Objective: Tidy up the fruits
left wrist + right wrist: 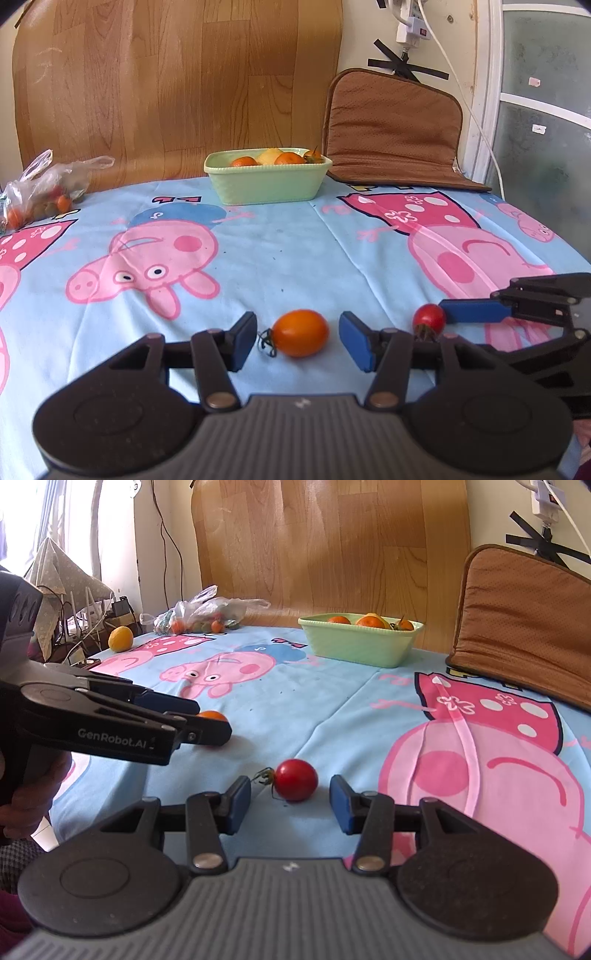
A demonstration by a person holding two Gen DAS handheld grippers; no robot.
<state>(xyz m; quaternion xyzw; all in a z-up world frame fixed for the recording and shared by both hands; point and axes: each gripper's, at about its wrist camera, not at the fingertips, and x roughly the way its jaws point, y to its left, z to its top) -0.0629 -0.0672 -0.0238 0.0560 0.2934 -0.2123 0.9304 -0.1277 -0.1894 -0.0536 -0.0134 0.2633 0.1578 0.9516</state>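
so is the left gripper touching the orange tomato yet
Apart. The left wrist view shows tablecloth on both sides between the orange tomato and the open left gripper pads.

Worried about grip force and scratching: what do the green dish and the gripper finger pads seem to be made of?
The green dish looks like smooth, glossy plastic, perhaps melamine: uniform pastel colour, thin rolled rim, soft sheen; glazed ceramic can't be excluded. The left gripper and right gripper carry blue finger pads that look like matte rubber or soft plastic, with no glare, set on black, apparently moulded plastic linkages.
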